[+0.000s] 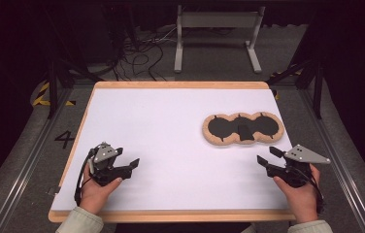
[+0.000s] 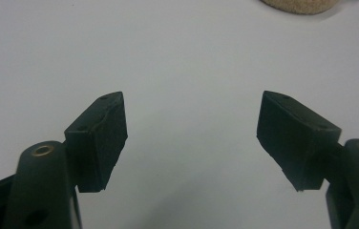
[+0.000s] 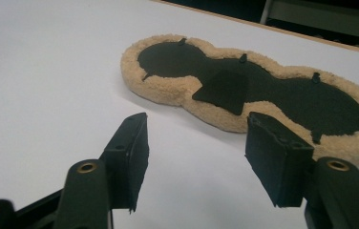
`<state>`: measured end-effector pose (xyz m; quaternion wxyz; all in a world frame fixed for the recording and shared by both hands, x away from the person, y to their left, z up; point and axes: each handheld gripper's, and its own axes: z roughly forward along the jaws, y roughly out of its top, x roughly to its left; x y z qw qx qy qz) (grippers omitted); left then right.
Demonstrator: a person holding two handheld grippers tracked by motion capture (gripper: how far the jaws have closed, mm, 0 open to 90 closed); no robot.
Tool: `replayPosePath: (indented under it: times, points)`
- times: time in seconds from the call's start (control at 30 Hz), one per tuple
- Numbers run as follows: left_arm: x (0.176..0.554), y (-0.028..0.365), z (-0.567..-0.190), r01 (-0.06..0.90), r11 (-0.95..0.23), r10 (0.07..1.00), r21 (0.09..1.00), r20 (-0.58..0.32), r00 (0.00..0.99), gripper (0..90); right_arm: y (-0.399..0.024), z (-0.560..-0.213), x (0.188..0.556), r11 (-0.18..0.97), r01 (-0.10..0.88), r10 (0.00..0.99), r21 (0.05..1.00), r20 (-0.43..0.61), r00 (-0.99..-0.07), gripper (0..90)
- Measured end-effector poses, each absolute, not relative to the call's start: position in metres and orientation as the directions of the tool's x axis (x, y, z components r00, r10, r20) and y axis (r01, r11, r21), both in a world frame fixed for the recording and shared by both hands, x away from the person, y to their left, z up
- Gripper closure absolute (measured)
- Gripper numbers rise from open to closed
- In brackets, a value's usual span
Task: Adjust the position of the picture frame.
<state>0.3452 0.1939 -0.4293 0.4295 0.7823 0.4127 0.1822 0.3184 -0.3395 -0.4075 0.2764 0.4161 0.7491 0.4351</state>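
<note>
Your left gripper (image 1: 131, 165) sits low at the near left of the white surface (image 1: 161, 126), its jaws apart with nothing between them; your right gripper (image 1: 267, 158) is at the near right, jaws also spread and empty. Both point inward across the surface.

The pad (image 1: 242, 129) lies flat just beyond your right gripper, toward the far right. It has three rounded lobes joined in a row, with a tan, woolly, nubbly border around a flat black backing. From above, a small dark flap (image 1: 245, 131) sits near the middle lobe.

Your right gripper view brings the pad (image 3: 244, 90) close: the fleecy edge looks thick and crumbly, the black face matte and smooth, and the flap (image 3: 223, 89) reads as a roughly square patch lying on the black. Small black tabs stick up along the far rim. The black rubbery pads (image 3: 132, 157) of your jaws frame it from below, short of touching it.

Your left gripper view shows blunt, matte fingertips (image 2: 99, 140) over bare white surface, with a sliver of the pad's tan edge (image 2: 299, 5) at the top.
</note>
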Motion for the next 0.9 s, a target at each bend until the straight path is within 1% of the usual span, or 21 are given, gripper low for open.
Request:
replayPosePath:
  times: [0.2,0.37,0.57,0.63,0.7,0.8,0.9]
  points:
    - [0.346,0.195,-0.429,0.492,-0.27,0.81,0.828,-0.081,0.581,26.6,-0.339,-0.408,0.319,0.273,0.383,0.855,0.883,-0.039,-0.517,44.6]
    - [0.347,0.194,-0.43,0.487,-0.283,0.808,0.827,-0.068,0.585,26.6,-0.339,-0.405,0.321,0.269,0.382,0.856,0.884,-0.038,-0.516,46.4]
    - [0.347,0.192,-0.43,0.494,-0.281,0.81,0.823,-0.072,0.582,26.6,-0.339,-0.389,0.329,0.288,0.366,0.844,0.885,-0.053,-0.534,49.8]
    - [0.347,0.192,-0.43,0.49,-0.29,0.808,0.822,-0.065,0.586,26.6,-0.341,-0.384,0.333,0.291,0.38,0.845,0.878,-0.049,-0.533,51.0]
    - [0.347,0.191,-0.43,0.489,-0.292,0.809,0.822,-0.06,0.585,26.6,-0.343,-0.382,0.339,0.282,0.41,0.846,0.867,-0.023,-0.533,52.0]
    - [0.347,0.191,-0.431,0.49,-0.293,0.809,0.821,-0.06,0.584,26.5,-0.346,-0.382,0.347,0.265,0.446,0.859,0.855,0.001,-0.513,53.7]
    - [0.347,0.19,-0.431,0.488,-0.299,0.807,0.82,-0.055,0.588,26.5,-0.349,-0.378,0.358,0.249,0.472,0.872,0.846,0.016,-0.489,53.1]
